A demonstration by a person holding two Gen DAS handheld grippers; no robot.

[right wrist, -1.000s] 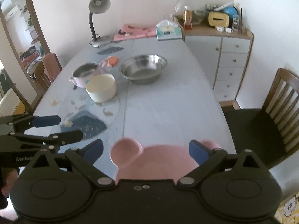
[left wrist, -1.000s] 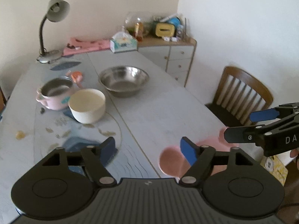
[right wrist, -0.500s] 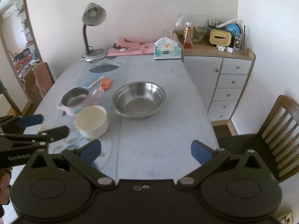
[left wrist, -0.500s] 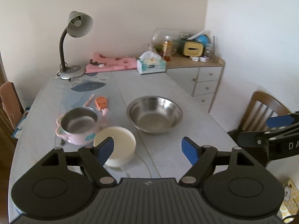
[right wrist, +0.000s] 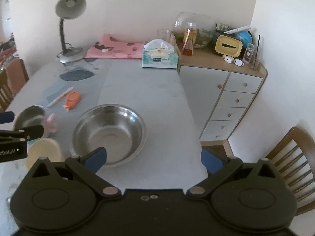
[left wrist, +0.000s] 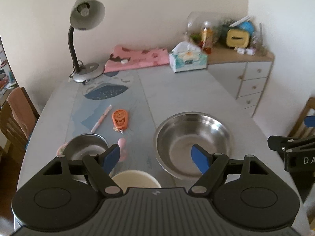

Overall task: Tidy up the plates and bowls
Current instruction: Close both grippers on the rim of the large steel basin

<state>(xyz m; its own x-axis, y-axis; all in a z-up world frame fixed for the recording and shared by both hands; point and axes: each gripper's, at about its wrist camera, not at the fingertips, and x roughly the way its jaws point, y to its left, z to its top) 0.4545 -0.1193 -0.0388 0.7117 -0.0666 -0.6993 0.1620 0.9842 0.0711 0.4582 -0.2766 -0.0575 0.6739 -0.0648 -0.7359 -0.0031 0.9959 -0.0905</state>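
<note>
Pale grey table (right wrist: pixel 149 98) against a white wall, lamp (left wrist: pixel 86 17) off at 11 o'clock. Both the left gripper (left wrist: pixel 155 157) and right gripper (right wrist: pixel 153 157) have jaws spread wide with nothing in them. Steel bowl (right wrist: pixel 109 132) sits mid-table, cream bowl (left wrist: pixel 135 180) just at its 8 o'clock, pink-handled pot (left wrist: pixel 85 147) at 9. I'd guess the steel one's light, stiff and slick, so pinch the rim; the cream one looks breakable.

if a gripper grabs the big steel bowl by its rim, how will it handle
The steel bowl looks thin-walled, so probably light and stiff. Its shiny, smooth rim may slip between the pads. Held at one edge, such a wide bowl would likely tilt; pushed, it should slide on the table.
</note>
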